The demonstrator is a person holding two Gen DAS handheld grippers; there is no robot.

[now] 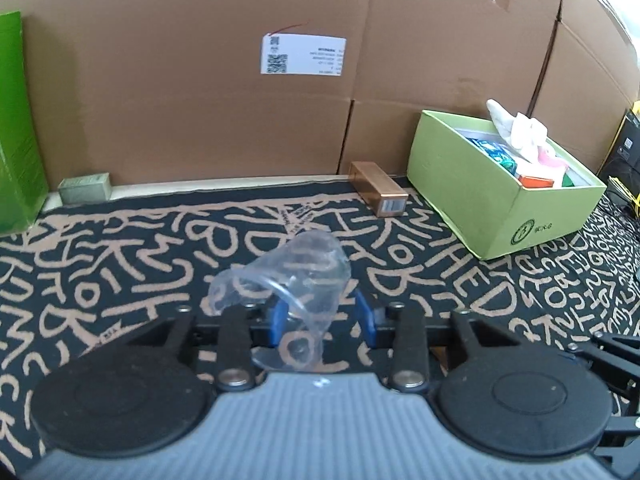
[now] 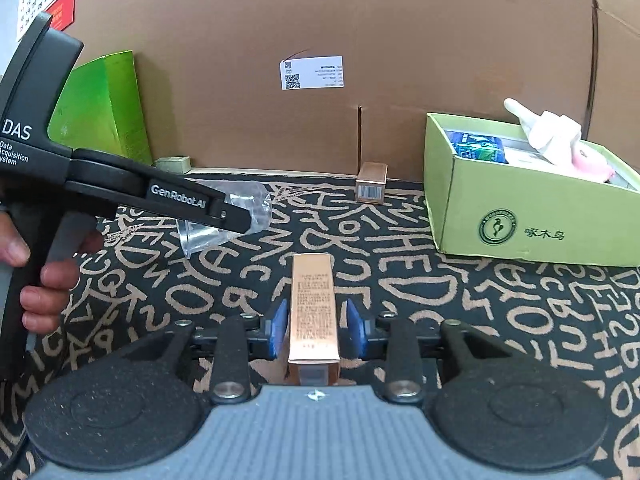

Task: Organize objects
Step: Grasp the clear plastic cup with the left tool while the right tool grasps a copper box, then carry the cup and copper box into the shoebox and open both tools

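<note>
My left gripper (image 1: 324, 314) has its blue pads around a clear plastic cup (image 1: 292, 280), which is crumpled and tilted between them; it also shows in the right wrist view (image 2: 236, 216), held above the patterned cloth. My right gripper (image 2: 316, 326) has a copper-coloured box (image 2: 314, 308) standing lengthwise between its pads, with small gaps on both sides. A light green open box (image 1: 480, 200), also in the right wrist view (image 2: 520, 216), stands at the right, filled with packets and a white item.
A second copper box (image 1: 378, 192) lies by the cardboard wall (image 1: 200, 80), also in the right wrist view (image 2: 372, 182). A small grey-green box (image 1: 84, 188) and a tall green carton (image 1: 16, 128) stand at the left. The black-and-tan cloth (image 1: 120, 260) covers the table.
</note>
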